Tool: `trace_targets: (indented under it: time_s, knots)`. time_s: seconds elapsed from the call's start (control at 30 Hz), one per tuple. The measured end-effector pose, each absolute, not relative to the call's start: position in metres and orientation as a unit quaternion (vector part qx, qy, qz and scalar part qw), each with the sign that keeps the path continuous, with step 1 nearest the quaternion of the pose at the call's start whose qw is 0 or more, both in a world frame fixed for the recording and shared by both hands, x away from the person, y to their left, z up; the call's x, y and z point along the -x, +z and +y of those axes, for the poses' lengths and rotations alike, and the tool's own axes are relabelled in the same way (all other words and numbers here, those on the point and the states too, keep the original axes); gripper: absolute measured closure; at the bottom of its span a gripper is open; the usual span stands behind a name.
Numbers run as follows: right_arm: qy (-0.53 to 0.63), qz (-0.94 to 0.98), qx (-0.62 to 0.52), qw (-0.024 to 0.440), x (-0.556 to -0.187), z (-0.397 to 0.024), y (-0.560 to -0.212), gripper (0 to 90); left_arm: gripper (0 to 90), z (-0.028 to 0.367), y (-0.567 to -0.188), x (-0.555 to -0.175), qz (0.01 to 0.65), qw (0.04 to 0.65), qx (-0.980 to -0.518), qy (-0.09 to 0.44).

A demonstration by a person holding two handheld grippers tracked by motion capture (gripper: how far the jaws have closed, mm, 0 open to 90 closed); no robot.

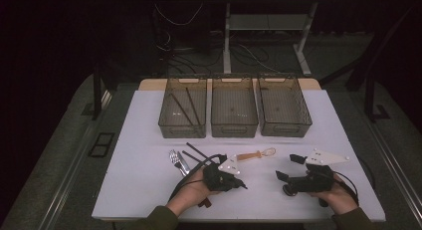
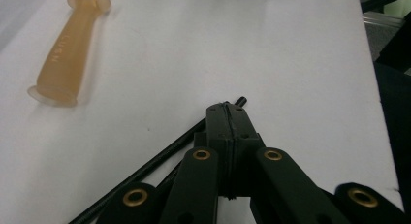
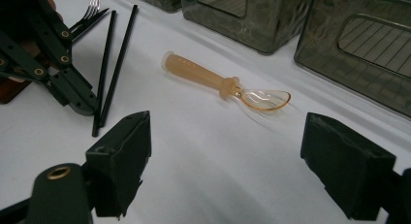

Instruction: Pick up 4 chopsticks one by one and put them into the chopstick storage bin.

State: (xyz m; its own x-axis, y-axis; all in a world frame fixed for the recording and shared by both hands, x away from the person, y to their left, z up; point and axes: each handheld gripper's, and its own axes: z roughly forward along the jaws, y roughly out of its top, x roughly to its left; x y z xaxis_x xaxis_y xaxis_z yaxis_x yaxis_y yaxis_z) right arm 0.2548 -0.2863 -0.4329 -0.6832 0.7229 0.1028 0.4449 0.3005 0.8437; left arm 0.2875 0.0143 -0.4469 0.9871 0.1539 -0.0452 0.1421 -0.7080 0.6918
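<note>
Left tongs (image 2: pixel 227 112) clamped on black chopsticks (image 3: pixel 110 64) for sorting into bins (image 1: pixel 234 106); right tongs (image 3: pixel 228 166) apart, idle near orange spoon (image 3: pixel 223 82) on white surface (image 1: pixel 149 175)

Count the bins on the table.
3, in a row along the far edge: left bin holding dark sticks, middle bin, right bin. None looks hidden.

A matt white tabletop (image 1: pixel 139 190) was seen. The spoon (image 3: pixel 228 83) looked of translucent amber plastic, the bins (image 1: pixel 234 110) of smoky clear plastic, the chopsticks (image 3: pixel 109 64) matt black, the fork (image 1: pixel 174 158) shiny metal.
</note>
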Motion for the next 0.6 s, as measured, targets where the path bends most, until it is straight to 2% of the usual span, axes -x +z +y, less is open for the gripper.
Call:
trace_targets:
  time_s: [0.6]
  knots:
    - [0.463, 0.793, -0.368, 0.15, -0.255, -0.287, -0.433, 18.7, 89.2, 0.002, -0.446, -0.31, 0.085, 0.366, -0.926, 0.026]
